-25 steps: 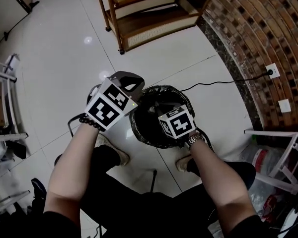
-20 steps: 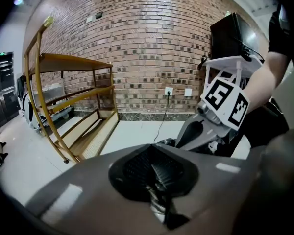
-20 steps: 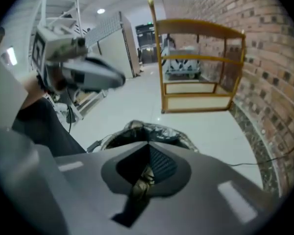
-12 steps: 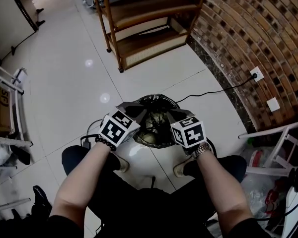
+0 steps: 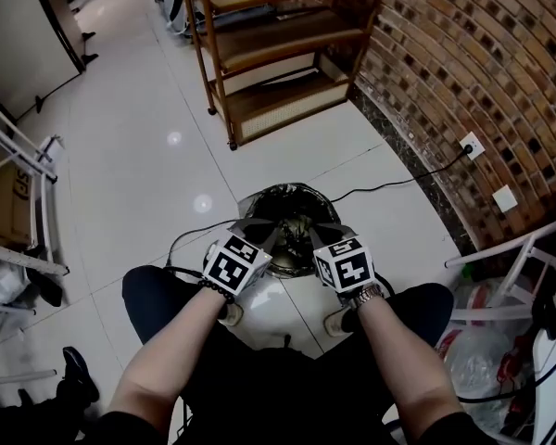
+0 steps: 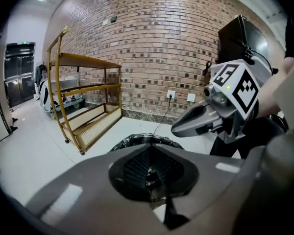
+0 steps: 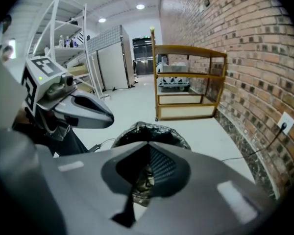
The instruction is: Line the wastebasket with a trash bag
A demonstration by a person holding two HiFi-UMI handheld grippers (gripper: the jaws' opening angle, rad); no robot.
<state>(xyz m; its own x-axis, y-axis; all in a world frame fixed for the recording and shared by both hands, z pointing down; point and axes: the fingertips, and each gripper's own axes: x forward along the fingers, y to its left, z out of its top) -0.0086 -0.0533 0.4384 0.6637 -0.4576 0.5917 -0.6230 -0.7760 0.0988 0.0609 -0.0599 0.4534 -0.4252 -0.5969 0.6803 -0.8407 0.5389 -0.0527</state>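
Observation:
The round wastebasket (image 5: 289,204) stands on the white floor just ahead of my knees, with a black trash bag (image 5: 269,196) folded over its rim. Its rim also shows beyond the jaws in the left gripper view (image 6: 146,139) and the right gripper view (image 7: 149,129). My left gripper (image 5: 264,231) hovers over the near left rim, jaws shut and empty. My right gripper (image 5: 320,234) hangs beside it over the near right rim, also shut with nothing held. Each shows in the other's view: the right gripper (image 6: 183,128) and the left gripper (image 7: 102,117).
A wooden shelf rack (image 5: 278,54) on castors stands beyond the basket. A curved brick wall (image 5: 463,54) with a socket (image 5: 471,145) runs along the right, and a black cable (image 5: 389,184) crosses the floor to the basket. White racks (image 5: 18,184) and plastic bags (image 5: 477,360) flank me.
Both grippers have drawn back from the basket toward my knees and come closer together. The right one has lifted out of the basket's mouth, and the head view now takes in more of the room.

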